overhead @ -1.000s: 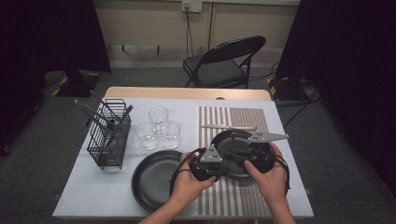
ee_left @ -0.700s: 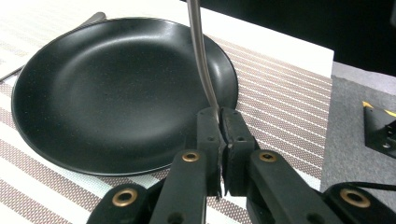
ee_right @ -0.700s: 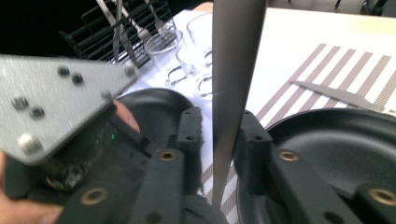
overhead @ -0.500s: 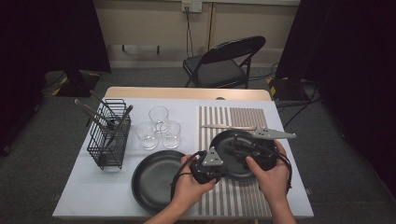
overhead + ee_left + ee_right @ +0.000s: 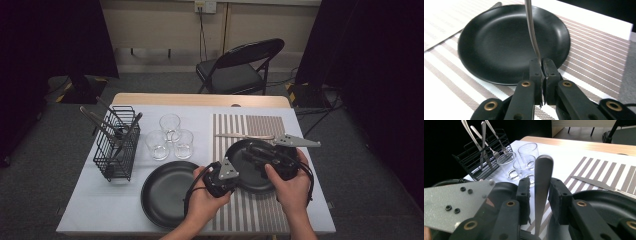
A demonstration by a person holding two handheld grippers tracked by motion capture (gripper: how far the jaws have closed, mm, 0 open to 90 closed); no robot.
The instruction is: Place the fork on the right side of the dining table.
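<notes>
From above, my left tool [image 5: 236, 172] and right tool [image 5: 252, 156] meet over the black plate [image 5: 257, 184] on the striped placemat [image 5: 250, 125], at the near right of the tabletop [image 5: 90, 200]. A knife [image 5: 245, 135] lies on the mat just beyond the plate. A second black plate [image 5: 165, 192] sits to the left, off the mat. Three glasses [image 5: 170, 137] and a wire basket [image 5: 120, 145] of cutlery stand farther left.

In the left gripper view, my left tool [image 5: 541, 62] is clamped tight on the thin metal stem of a utensil [image 5: 532, 30], which rises above the plate [image 5: 499, 45].

In the right gripper view, the broad rounded handle [image 5: 543, 170], which I take for the same utensil's, stands between the jaws of my right tool [image 5: 540, 182]. They have just been closing, but a gap shows on one side, so there is no firm grip yet. The glasses [image 5: 524, 160] and the basket [image 5: 474, 160] are beyond.

I'd say the place setting is partway done: plate and knife are down. The utensil is in mid-air between my tools, waiting to be passed across and laid beside the plate. The other plate, the glasses and the basket's cutlery look untouched.

I can read no brand, label or writing anywhere.
</notes>
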